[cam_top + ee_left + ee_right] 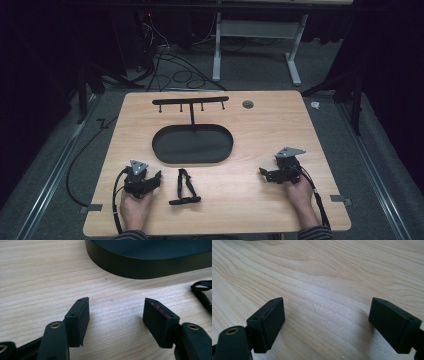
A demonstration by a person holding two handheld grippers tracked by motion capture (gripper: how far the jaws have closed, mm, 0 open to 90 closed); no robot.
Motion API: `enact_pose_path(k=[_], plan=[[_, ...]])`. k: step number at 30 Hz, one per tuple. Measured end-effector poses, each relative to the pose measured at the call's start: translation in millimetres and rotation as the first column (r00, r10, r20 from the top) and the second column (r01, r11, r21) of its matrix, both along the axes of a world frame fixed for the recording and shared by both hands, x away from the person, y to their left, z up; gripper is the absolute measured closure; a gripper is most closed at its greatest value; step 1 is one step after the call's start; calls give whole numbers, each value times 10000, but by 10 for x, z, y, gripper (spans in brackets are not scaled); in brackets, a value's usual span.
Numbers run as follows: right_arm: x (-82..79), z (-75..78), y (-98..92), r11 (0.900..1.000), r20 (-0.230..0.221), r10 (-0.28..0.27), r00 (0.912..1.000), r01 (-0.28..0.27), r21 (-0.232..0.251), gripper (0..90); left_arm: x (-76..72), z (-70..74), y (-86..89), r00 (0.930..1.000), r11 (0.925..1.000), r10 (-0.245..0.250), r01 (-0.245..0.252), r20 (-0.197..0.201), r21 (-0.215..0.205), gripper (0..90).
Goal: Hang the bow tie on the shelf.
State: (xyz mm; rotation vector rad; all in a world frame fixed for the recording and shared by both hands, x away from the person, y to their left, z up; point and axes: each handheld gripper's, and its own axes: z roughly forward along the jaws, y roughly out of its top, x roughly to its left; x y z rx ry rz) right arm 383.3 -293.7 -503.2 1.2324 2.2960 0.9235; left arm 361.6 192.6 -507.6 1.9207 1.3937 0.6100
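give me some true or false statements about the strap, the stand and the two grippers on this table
1. The black looped strap lies flat on the light wooden table, between the two grippers. True.
2. The left gripper is clamped on the strap. False: its fingers stand apart over bare wood, and the strap lies off to its side.
3. The black oval tray of the hook stand holds the strap. False: the strap lies on the table in front of it.
4. The right gripper is open with nothing between its fingers. True.
5. Something hangs from the stand's black hook bar. False: its hooks are bare.
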Motion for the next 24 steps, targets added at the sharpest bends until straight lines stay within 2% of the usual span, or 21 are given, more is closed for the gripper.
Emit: enact_pose_path(k=[24], plan=[[-2,2,0,10000,-44,-11,10000,11,4,143,1,0,4,10000,10000,-10,10,-7,-35,385]])
